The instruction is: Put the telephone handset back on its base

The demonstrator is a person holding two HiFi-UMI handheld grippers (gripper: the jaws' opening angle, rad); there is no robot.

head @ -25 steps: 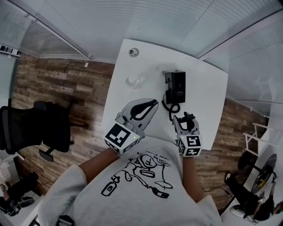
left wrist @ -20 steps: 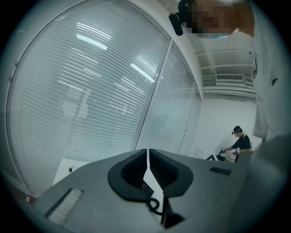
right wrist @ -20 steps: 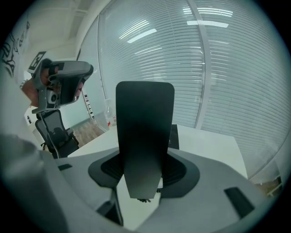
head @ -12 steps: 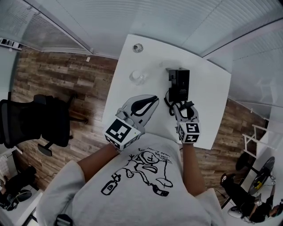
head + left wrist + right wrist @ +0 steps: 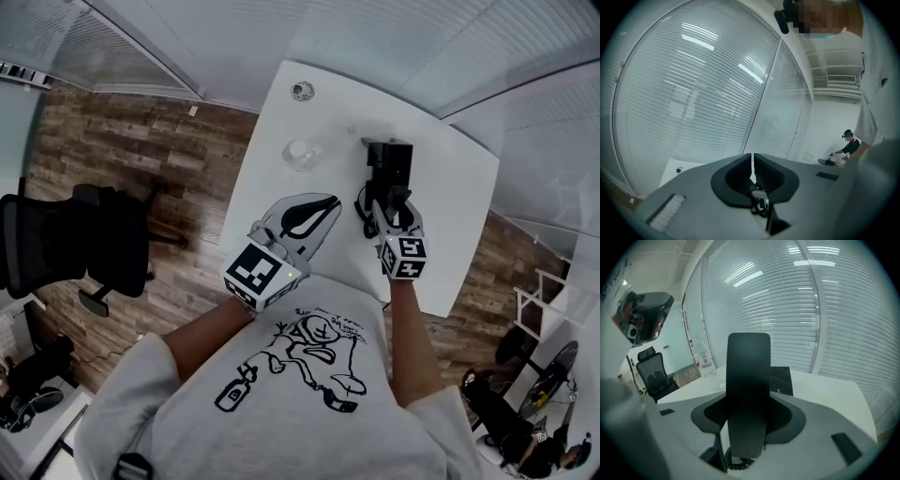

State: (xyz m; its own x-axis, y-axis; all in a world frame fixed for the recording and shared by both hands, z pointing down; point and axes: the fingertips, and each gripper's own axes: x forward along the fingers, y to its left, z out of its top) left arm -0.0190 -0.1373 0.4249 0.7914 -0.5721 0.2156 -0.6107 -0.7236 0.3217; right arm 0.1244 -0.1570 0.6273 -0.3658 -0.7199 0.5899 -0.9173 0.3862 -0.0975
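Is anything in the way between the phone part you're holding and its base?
No, nothing visible is in the way. The right gripper holds the handset, and the base sits just beyond it on the table. The water bottle stands off to the side.

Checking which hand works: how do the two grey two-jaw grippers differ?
The left grey gripper is shut on nothing; the right grey gripper is shut on the black telephone handset. The left sits aside from the black phone base; the right points at it. Both carry marker cubes.
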